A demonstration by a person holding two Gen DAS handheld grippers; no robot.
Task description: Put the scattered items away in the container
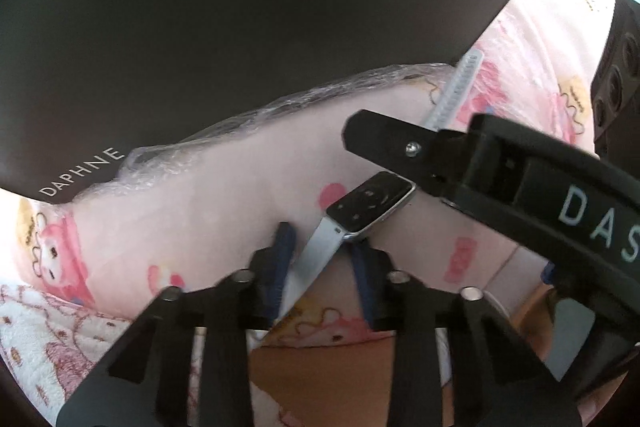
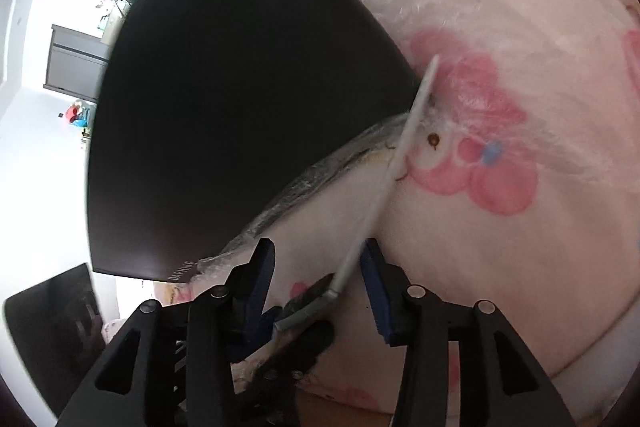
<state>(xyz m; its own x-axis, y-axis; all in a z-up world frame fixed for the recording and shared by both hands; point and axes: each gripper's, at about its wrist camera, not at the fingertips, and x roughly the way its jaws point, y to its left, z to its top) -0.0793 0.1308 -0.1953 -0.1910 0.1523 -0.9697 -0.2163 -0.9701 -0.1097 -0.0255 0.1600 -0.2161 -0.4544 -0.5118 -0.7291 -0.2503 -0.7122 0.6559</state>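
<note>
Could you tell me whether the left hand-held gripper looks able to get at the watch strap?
Probably yes: the watch strap lies between the open fingers of the left hand-held gripper, with nothing blocking it.

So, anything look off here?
The watch lies face down on the bedsheet, sensor back up. Its strap runs out over crumpled plastic wrap that pokes from under the dark box. Nothing looks damaged.
</note>
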